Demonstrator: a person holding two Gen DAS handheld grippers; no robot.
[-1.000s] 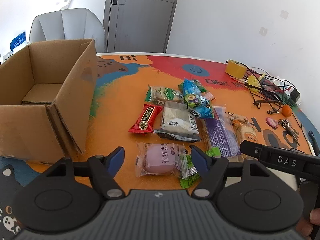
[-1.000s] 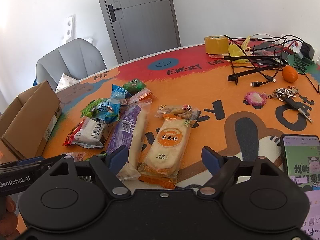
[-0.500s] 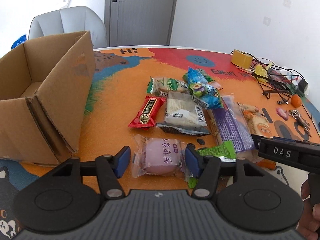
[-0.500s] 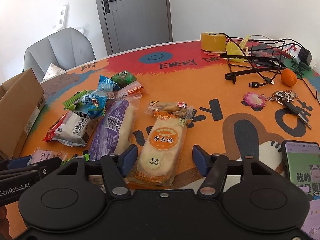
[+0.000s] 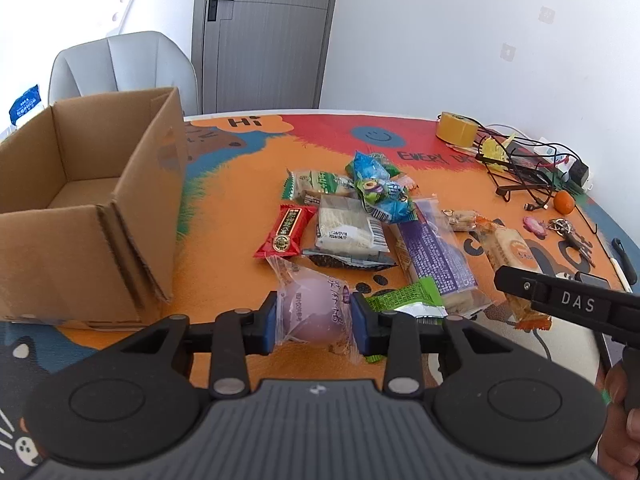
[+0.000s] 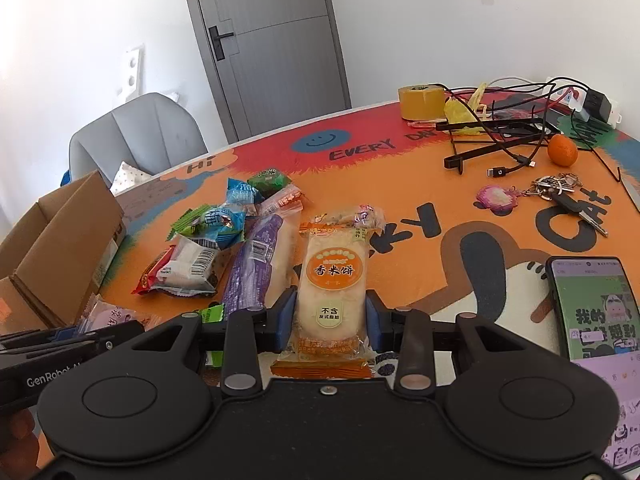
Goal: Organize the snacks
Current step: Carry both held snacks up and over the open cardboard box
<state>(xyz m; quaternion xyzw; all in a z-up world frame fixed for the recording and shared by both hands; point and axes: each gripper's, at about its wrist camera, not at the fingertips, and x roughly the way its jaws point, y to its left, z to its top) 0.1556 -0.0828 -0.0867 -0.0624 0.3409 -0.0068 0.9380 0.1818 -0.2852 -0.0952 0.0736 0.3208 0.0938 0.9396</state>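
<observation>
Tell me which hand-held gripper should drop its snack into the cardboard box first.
Left. The left hand-held gripper, shut on the purple bun packet, sits beside the cardboard box. The right hand-held gripper holds the rice cracker packet farther away.

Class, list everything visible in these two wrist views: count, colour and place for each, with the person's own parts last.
cardboard box: one, brown, open, table's left
purple bun packet: one, between left gripper's pads
rice cracker packet: one, orange, between right gripper's pads
loose snack packets: several, mixed colours, mid-table
tape roll: one, yellow, far side
mandarin: one, orange, by cables
keys: one bunch, right
phone: one, black, lit, right edge
chair: one, grey, behind table
left gripper: black, blue pads
right gripper: same
</observation>
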